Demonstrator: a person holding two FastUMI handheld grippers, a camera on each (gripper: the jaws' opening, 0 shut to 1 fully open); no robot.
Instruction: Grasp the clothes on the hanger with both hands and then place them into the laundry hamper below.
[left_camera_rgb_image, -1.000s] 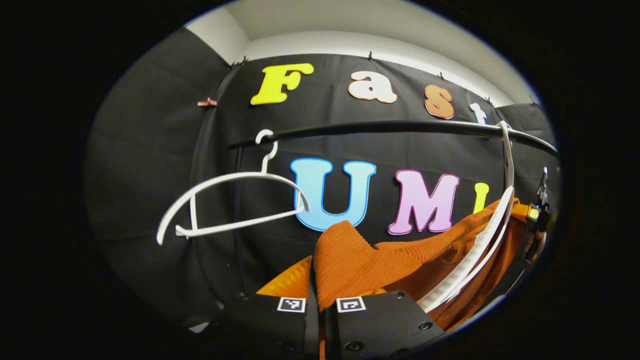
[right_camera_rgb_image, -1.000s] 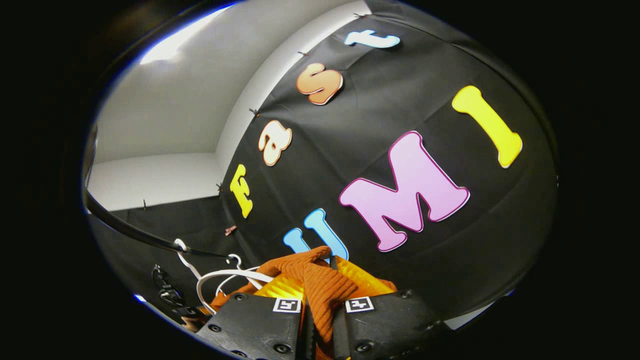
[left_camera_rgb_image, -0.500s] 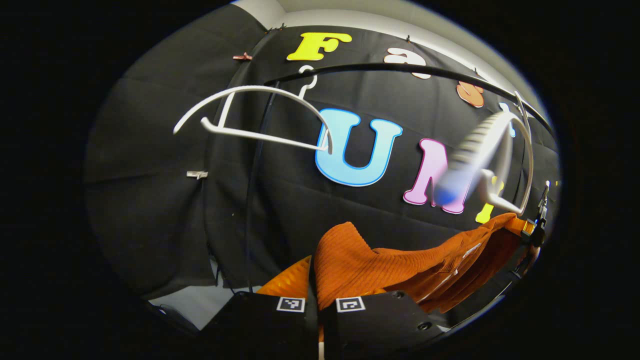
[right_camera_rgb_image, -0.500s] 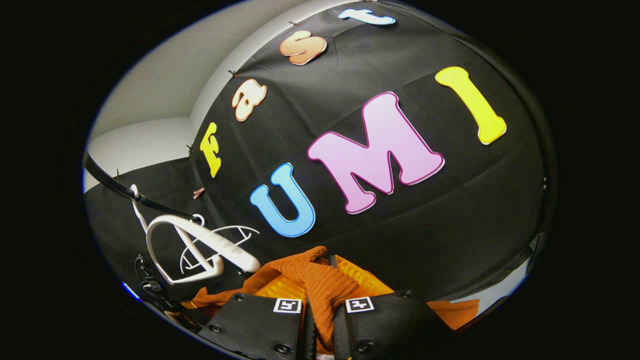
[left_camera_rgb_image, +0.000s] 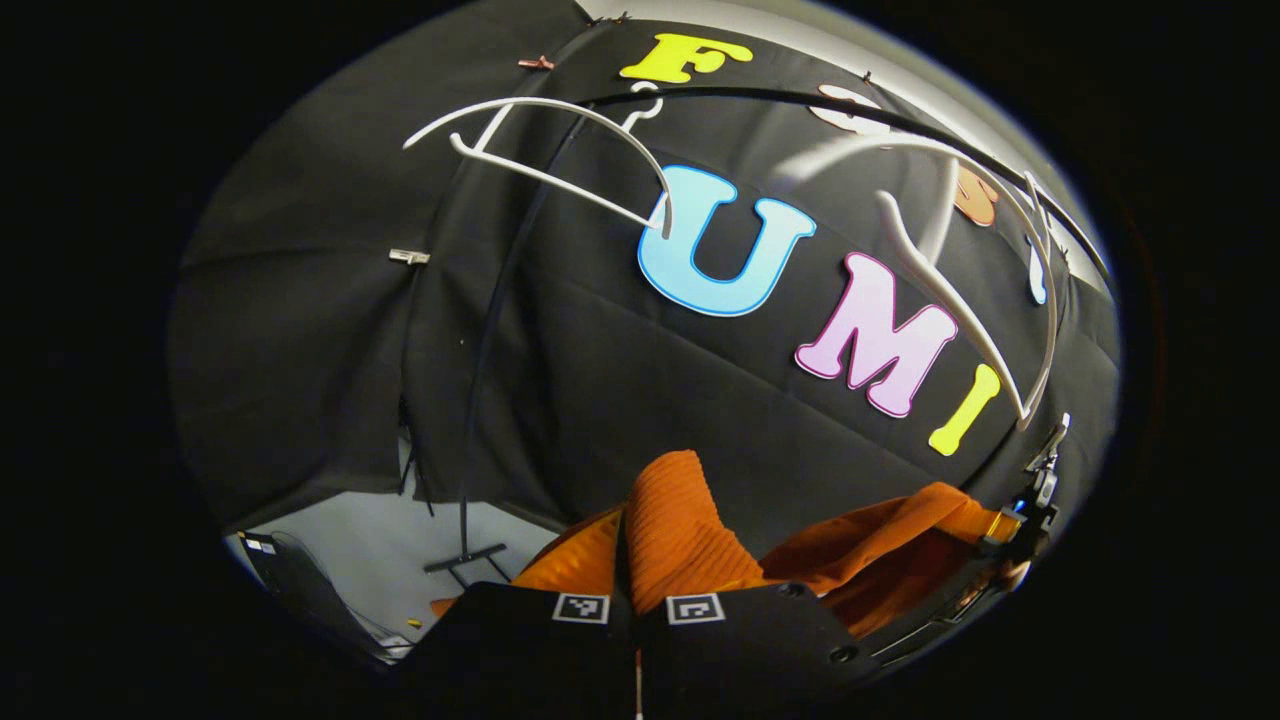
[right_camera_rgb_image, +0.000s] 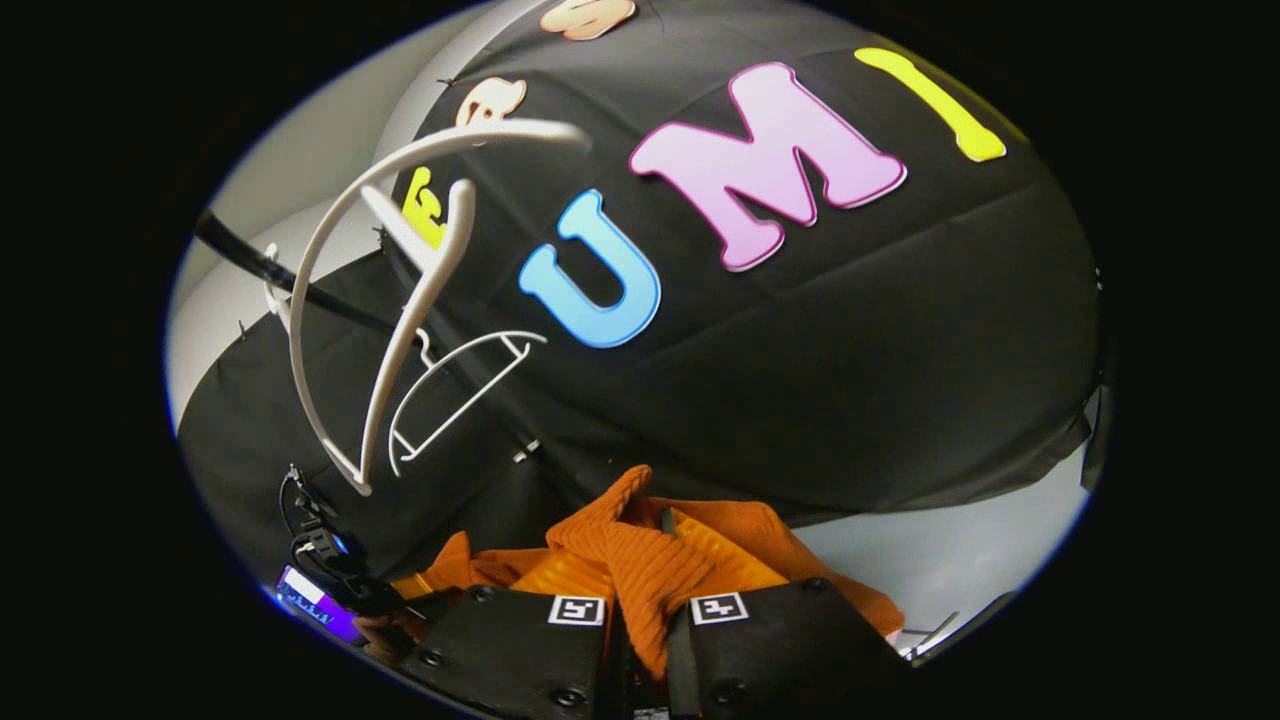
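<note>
You have one orange ribbed garment (left_camera_rgb_image: 690, 530), two white hangers and one black rail (left_camera_rgb_image: 800, 100). Your left gripper (left_camera_rgb_image: 637, 625) is clamped on a bunched fold of the garment, and your right gripper (right_camera_rgb_image: 637, 625) pinches another fold; the cloth sags between them, below the rail. The near hanger (right_camera_rgb_image: 400, 300) and the far hanger (left_camera_rgb_image: 540, 150) both hang bare on the rail above, clear of the cloth.
</note>
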